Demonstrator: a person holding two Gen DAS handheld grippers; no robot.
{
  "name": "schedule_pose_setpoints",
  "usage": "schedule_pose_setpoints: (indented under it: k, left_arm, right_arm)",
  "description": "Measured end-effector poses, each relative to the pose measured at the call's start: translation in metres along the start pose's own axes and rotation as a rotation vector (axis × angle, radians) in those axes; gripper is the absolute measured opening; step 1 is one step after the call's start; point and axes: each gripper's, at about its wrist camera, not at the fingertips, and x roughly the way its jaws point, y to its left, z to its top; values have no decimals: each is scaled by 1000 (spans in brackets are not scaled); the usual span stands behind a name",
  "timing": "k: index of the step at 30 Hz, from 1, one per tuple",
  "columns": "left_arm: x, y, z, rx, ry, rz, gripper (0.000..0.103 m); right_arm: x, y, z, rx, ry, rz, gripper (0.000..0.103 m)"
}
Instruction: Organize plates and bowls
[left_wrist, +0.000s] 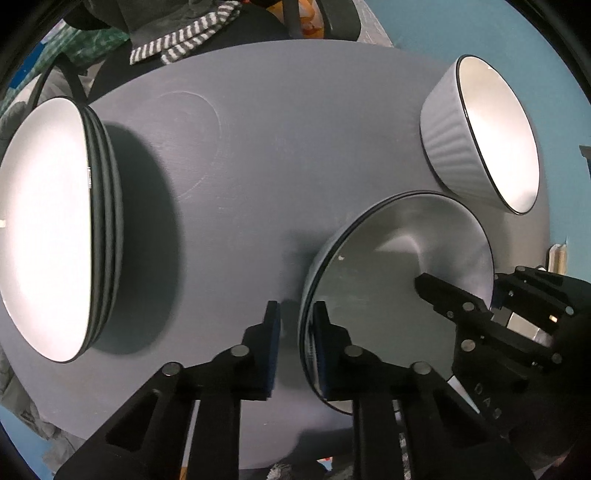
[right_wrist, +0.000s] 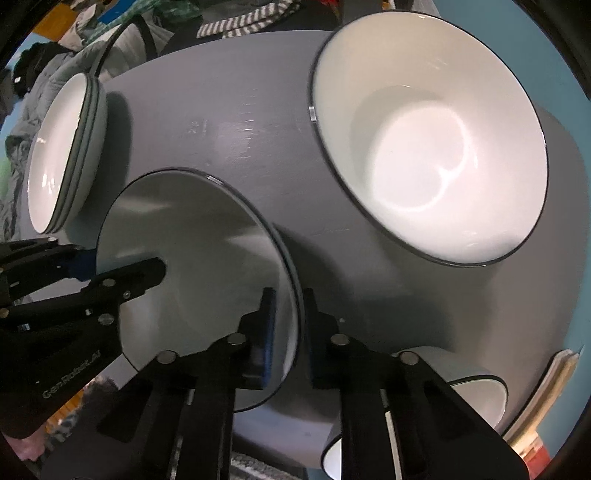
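Black fingers with blue pads stand on both sides of one plate (left_wrist: 399, 280); the left gripper (left_wrist: 297, 339) has its jaws around the plate's left rim, one pad inside and one outside, with a small gap, so I cannot tell if it presses already; the right gripper (right_wrist: 288, 328) straddles the opposite rim in the same way, also not clearly closed. I cannot tell if the plate is lifted or rests on the grey table (left_wrist: 258, 147); a second rim seems to lie just under it. A smaller bowl (right_wrist: 476, 391) is close to the right gripper; farther, the ribbed bowl (left_wrist: 476, 136) stands alone; at the far left a stack of plates (left_wrist: 55, 229) is already made. I judge the task about half done; this plate and the bowls are left. On the left gripper's body I read "Gen-Robot.AI"; a small barcode sticker (left_wrist: 89, 177) is on the stack, not readable.
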Motion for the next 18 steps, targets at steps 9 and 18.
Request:
schedule_pose_setpoints:
  k: [9, 18]
  left_arm:
    - [0, -19, -7, 43, -10, 16, 9]
    - [-8, -19, -12, 31, -21, 7, 9]
  right_arm:
    - [0, 4, -2, 33, -14, -9, 7]
    - [-2, 0, -4, 45, -14, 2, 7]
